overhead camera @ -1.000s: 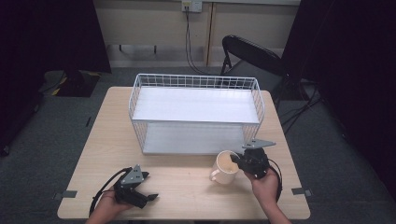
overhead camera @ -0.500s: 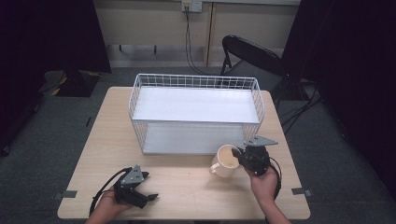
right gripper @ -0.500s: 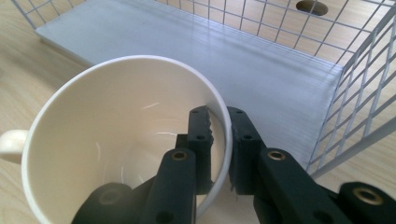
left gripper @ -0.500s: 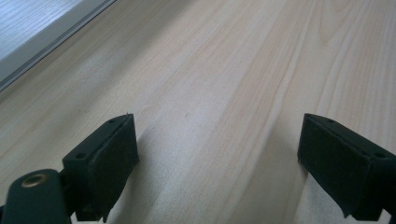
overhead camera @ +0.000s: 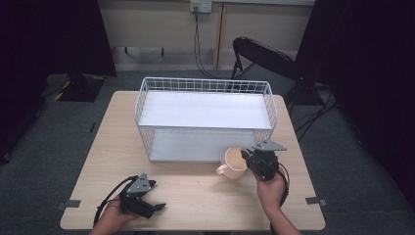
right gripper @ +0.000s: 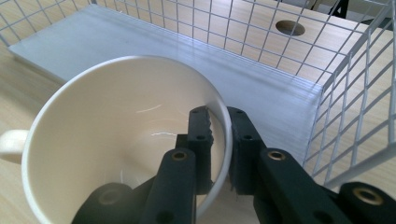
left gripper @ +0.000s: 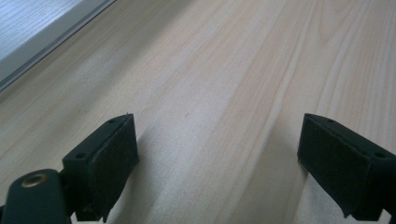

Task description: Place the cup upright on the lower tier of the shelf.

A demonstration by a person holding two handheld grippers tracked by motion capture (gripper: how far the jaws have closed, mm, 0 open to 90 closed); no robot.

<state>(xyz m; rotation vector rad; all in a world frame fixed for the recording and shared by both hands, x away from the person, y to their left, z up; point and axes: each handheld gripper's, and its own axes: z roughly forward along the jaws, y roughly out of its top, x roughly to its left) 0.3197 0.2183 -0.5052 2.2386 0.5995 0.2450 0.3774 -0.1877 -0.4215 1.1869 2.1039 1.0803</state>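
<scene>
A cream mug (overhead camera: 234, 162) hangs just above the table in front of the white wire basket (overhead camera: 205, 88), its handle pointing left. My right gripper (overhead camera: 249, 159) is shut on the mug's right rim; in the right gripper view one jaw sits inside the mug (right gripper: 112, 140) and the other outside its wall, right gripper (right gripper: 220, 140). My left gripper (overhead camera: 155, 196) rests low over the table near the front left. Its jaws stand wide apart over bare wood in the left gripper view, left gripper (left gripper: 219, 158), with nothing between them.
The basket has a white shelf board (overhead camera: 205, 110) on top and a white floor panel (right gripper: 154, 51) below, open toward me. A black folding chair (overhead camera: 264, 56) stands behind the table. The table edge (overhead camera: 195, 228) runs close to my hands.
The right gripper has lifted the mug a little and carried it toward the basket front. The left gripper has stayed where it was.
</scene>
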